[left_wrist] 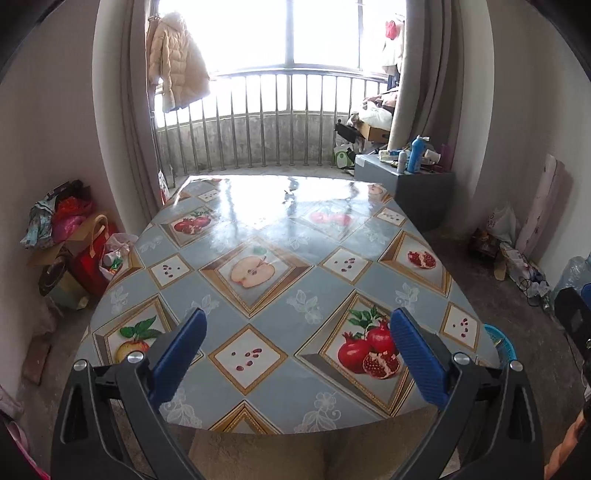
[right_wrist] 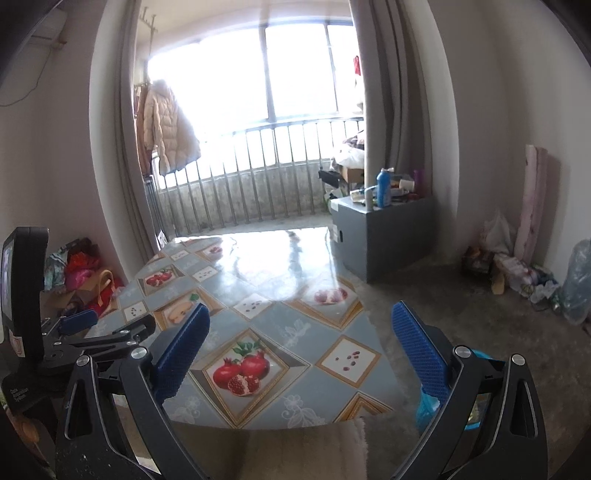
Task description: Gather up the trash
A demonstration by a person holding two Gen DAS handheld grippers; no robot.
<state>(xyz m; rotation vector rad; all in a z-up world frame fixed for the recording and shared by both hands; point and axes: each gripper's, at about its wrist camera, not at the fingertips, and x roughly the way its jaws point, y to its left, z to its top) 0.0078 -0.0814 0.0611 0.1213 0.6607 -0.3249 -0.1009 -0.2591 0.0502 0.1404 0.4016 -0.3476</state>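
1. Daylight floods through a tall window (left_wrist: pixel 288 33) with a barred railing (left_wrist: pixel 258 122) below it, and glare washes over the far half of the table (left_wrist: pixel 280 229), which carries a glossy cloth printed with apples and pomegranates.
2. Left gripper (left_wrist: pixel 297 328) hangs over the near edge of the table, its blue pads (left_wrist: pixel 417 358) spread wide apart with nothing between them but the printed cloth.
3. Right gripper (right_wrist: pixel 301 326) sits by the table's near right corner, jaws equally wide and empty; the left gripper's black frame shows at the left edge of this view.
4. No loose trash shows on the tabletop in either view.
5. A blue basket (left_wrist: pixel 498 343) stands on the floor just beside the table's right edge, and the right wrist view shows it partly hidden behind the right finger (its contents cannot be made out).
6. Scraps and bags (right_wrist: pixel 517 273) lie against the right wall near a rolled pink mat (right_wrist: pixel 532 199).
7. A red bag (left_wrist: pixel 92 258) and heaped clothes sit by the left wall.
8. A grey cabinet (left_wrist: pixel 413 192) holds a blue bottle (left_wrist: pixel 415 155), and a cream puffer jacket (left_wrist: pixel 177 62) hangs at the window.
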